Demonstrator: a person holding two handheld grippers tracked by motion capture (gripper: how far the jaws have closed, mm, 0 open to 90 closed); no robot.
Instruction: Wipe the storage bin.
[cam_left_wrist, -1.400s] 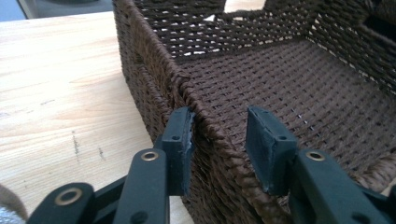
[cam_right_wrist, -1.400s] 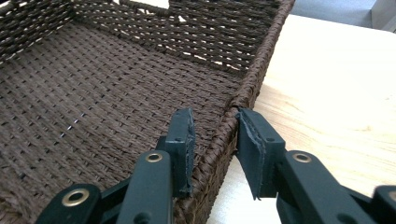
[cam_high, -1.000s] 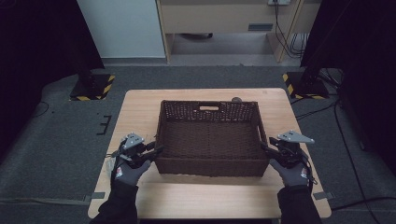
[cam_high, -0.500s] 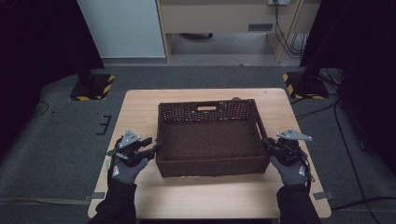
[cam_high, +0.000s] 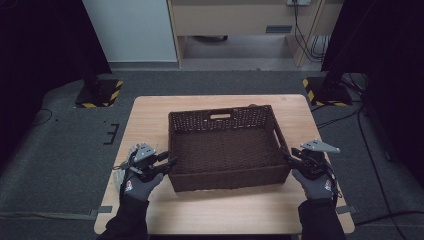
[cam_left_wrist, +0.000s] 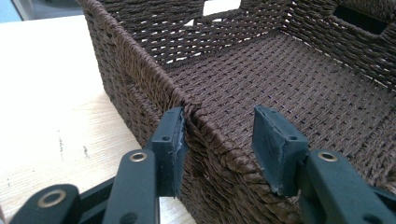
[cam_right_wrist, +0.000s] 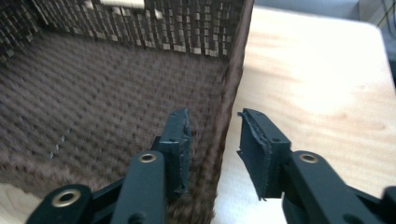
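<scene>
Basket (cam_high: 225, 145) sits mid-frame on the table (cam_high: 150, 115) in the high view, now slightly lower and squarer than a second ago.

Left gripper (cam_high: 167, 164), lower left, straddles the near-left corner rim. Its jaws have just been closing; one pad (cam_left_wrist: 176, 140) touches the outer weave, the other stands apart from it, so no clamp.

Right gripper (cam_high: 289, 159), lower right, straddles the right wall. Its jaws have just been opening, gaps are seen both sides, and the wall is judged released.

Basket likely set down, or a regrip is pending.
</scene>
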